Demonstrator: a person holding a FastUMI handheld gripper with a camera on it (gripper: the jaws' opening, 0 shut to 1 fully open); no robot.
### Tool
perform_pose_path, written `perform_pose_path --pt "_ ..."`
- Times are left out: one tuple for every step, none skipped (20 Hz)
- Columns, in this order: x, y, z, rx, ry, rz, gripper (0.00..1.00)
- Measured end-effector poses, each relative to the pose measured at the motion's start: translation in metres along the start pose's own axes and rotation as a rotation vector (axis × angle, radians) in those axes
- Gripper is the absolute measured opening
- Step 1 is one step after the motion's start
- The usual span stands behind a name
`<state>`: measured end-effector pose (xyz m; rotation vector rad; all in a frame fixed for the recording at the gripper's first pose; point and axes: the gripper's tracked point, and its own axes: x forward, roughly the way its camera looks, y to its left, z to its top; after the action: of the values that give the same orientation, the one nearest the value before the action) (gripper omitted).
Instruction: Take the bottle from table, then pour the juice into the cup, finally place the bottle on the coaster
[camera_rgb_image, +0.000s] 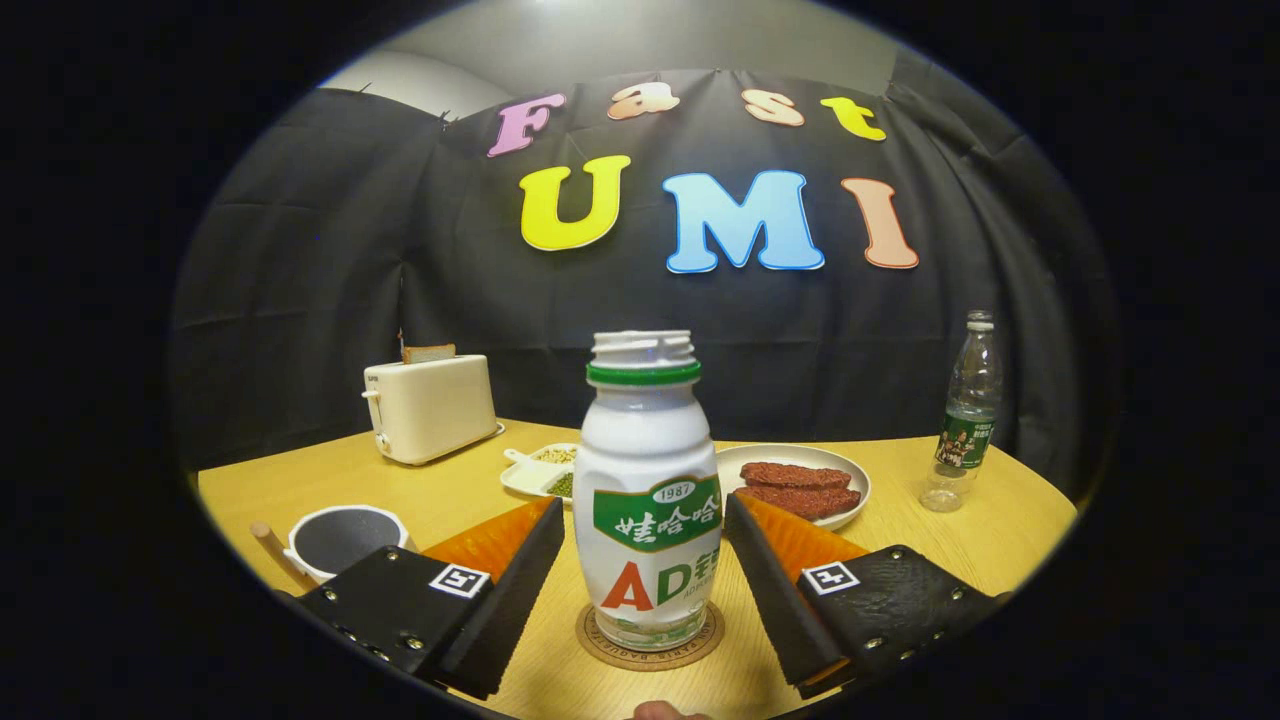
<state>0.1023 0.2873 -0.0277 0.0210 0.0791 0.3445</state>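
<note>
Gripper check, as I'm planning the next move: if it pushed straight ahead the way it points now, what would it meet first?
The white bottle, upright on the coaster, between the open gripper fingers. A small gap seems to remain on each side. The plate lies beyond.

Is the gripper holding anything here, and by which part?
Nothing is held. The gripper is open, its fingers flanking the bottle's lower body with gaps either side; the bottle stands on the coaster.
</note>
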Motion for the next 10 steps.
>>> perform_pose_path --pt "-0.005 -0.001 0.007 -0.002 -0.018 -0.007 0.98" --pt "-0.011 -0.002 0.017 -0.003 -0.039 -0.013 0.98" --pt "-0.019 -0.001 0.028 -0.004 -0.061 -0.016 0.98" --pt "-0.026 0.0 0.039 -0.006 -0.08 -0.013 0.98" --pt "-0.034 0.002 0.049 -0.008 -0.094 -0.01 0.98" --pt "-0.042 0.002 0.06 -0.006 -0.105 -0.015 0.98" --pt "-0.051 0.002 0.074 -0.005 -0.117 -0.023 0.98" --pt "-0.06 -0.001 0.089 -0.005 -0.125 -0.039 0.98" --pt "-0.069 -0.005 0.102 -0.005 -0.129 -0.056 0.98" --pt "-0.077 -0.007 0.118 -0.015 -0.132 -0.072 0.98"
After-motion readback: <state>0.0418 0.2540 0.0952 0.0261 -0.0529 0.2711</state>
